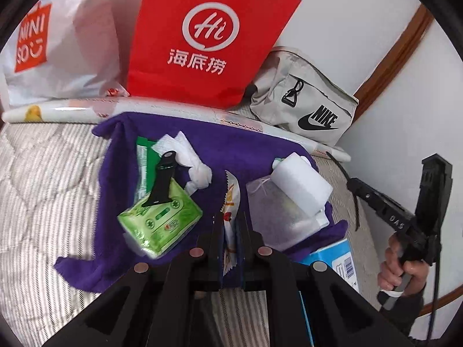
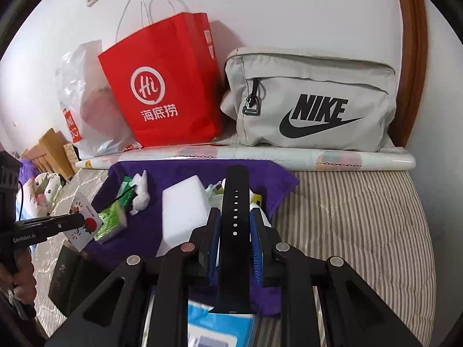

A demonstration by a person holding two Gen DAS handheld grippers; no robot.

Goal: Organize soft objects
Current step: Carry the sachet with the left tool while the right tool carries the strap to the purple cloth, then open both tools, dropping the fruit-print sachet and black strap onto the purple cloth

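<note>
Over on the left of the striped bed, a white plastic bag slumps against the wall beside a red paper bag, with a grey pouch further right, all behind a long roll of wrapping paper. In front of the roll lies a purple towel strewn with small soft things: a green tissue pack at its left with a crumpled white tissue just behind it, then a white sponge block resting partly on a gauzy drawstring pouch toward the right. The left tongs are pinching a snack sachet printed with a little red fruit, holding it up over the towel's near edge. A blue and white box sits at the towel's right corner. The right tongs grip a black watch strap between blue pads, the strap standing lengthwise above the towel and the box. Another black strap piece lies across the tissue pack.
</note>
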